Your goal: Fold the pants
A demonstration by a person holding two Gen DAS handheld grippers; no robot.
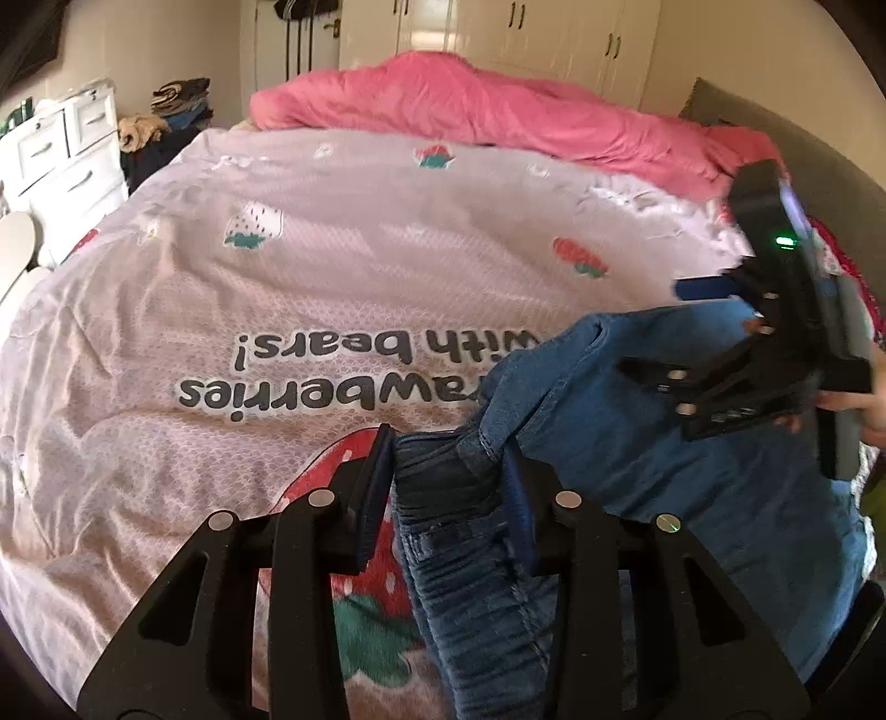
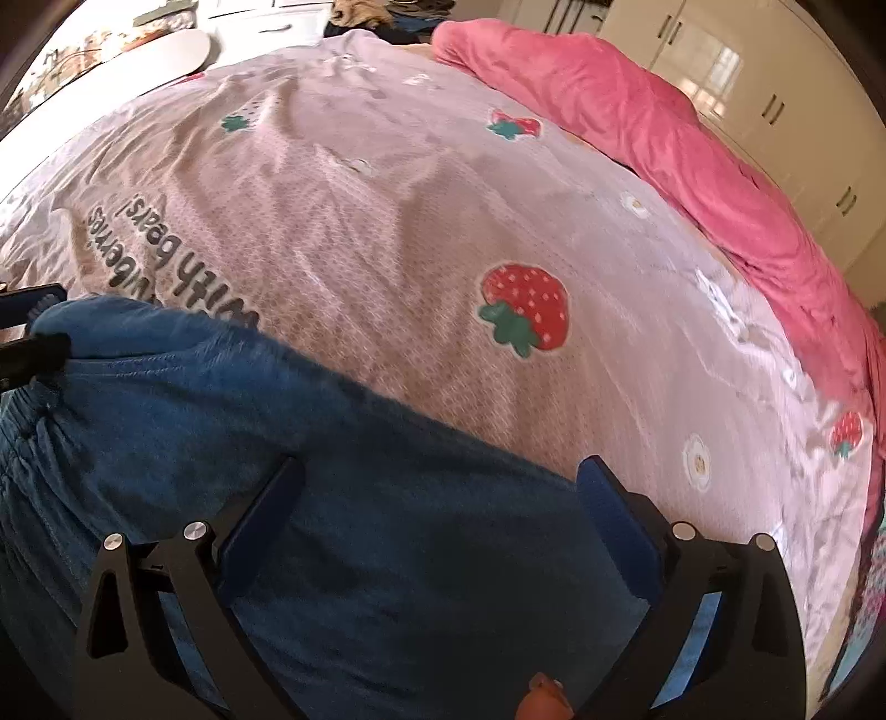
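Blue denim pants (image 1: 637, 498) lie at the near right of the bed, their gathered elastic waistband bunched up. My left gripper (image 1: 448, 482) is shut on that waistband, with folded denim pressed between its blue pads. The right wrist view shows the same grip at its far left edge, where the left gripper (image 2: 44, 327) pinches a hump of cloth. My right gripper (image 2: 443, 493) stands wide open just over the flat denim (image 2: 387, 554), with nothing pinched. In the left wrist view the right gripper (image 1: 650, 327) hovers over the far edge of the pants, held by a hand.
The bed cover (image 1: 332, 277) is pale pink with strawberries and grey lettering. A pink blanket (image 1: 498, 111) is heaped along the far side. A white dresser (image 1: 55, 155) and piled clothes (image 1: 177, 99) stand at the left, and cream wardrobes (image 1: 554, 33) stand behind.
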